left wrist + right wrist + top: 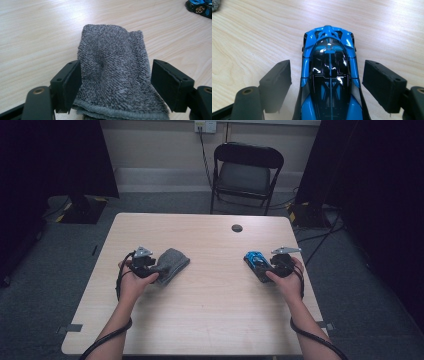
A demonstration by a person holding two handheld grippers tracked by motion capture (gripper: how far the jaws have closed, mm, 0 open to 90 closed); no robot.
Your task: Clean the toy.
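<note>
From above, I see my left gripper (150, 266) at the near end of the folded grey cloth (172, 262) on the wooden table (210, 310), and my right gripper (270, 266) at the blue toy car (256, 260), well apart from it. Along the left gripper's jaws, the cloth (112, 75) lies between them; the left pad touches its edge, the right stands clear, so they're open. Along the right gripper's jaws, the car (329, 80) sits between spread pads, neither touching.
</note>
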